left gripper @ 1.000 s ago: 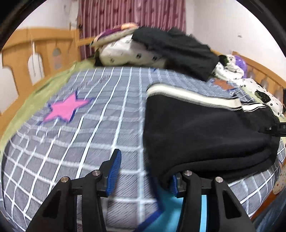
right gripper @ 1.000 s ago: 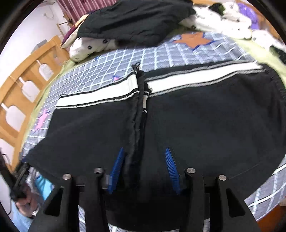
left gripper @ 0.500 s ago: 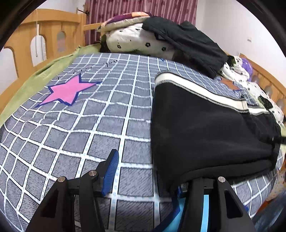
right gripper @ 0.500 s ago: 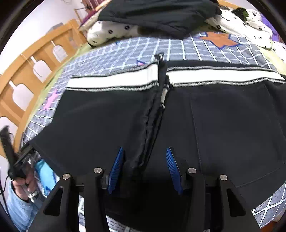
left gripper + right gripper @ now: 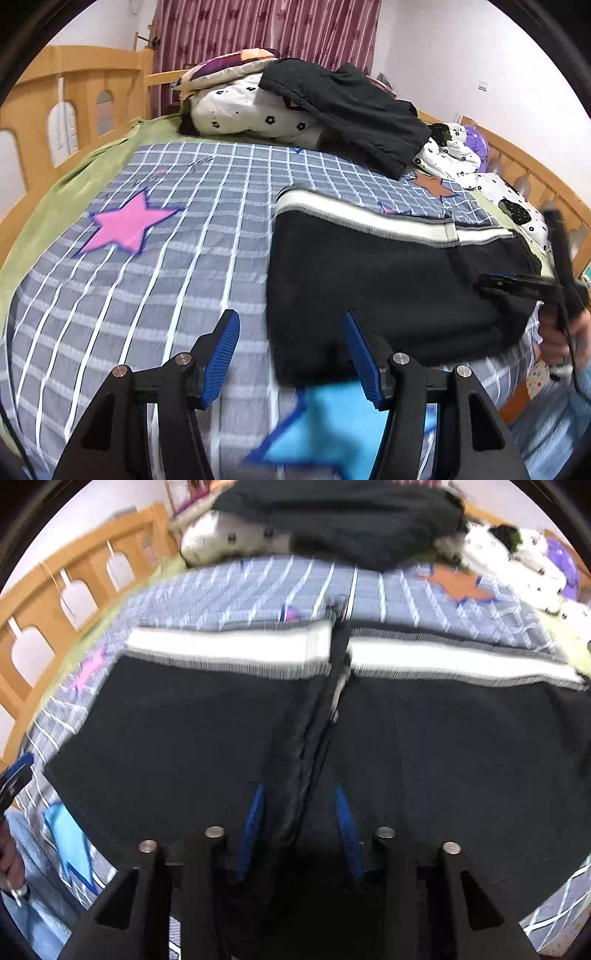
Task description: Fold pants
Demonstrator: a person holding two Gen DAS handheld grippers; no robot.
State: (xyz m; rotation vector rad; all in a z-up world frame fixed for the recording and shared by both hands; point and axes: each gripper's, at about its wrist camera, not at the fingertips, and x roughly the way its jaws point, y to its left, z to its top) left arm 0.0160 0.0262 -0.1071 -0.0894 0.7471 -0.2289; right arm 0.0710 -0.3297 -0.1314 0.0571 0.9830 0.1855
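Black pants [image 5: 184,731] with a white waistband stripe [image 5: 229,648] lie spread flat on the checked bed, waistband toward the far side. My right gripper [image 5: 297,834] is open, its blue pads straddling the raised centre seam at the near edge. In the left wrist view the pants [image 5: 369,273] lie to the right. My left gripper [image 5: 291,354] is open and empty above the near left corner of the pants, its right pad over the black cloth. The right gripper also shows there [image 5: 524,286] at the far right edge of the pants.
The grey checked bedspread [image 5: 184,266] has a pink star [image 5: 125,225] and a blue star [image 5: 332,424]. A pile of pillows and dark clothes [image 5: 332,103] sits at the head. Wooden rails [image 5: 55,99] border the bed. A green sheet edge [image 5: 66,184] runs along the left.
My left gripper has lifted and pulled back from the pants' corner; its right finger, earlier under the hem, now stands clear. My right gripper has stayed open over the centre seam.
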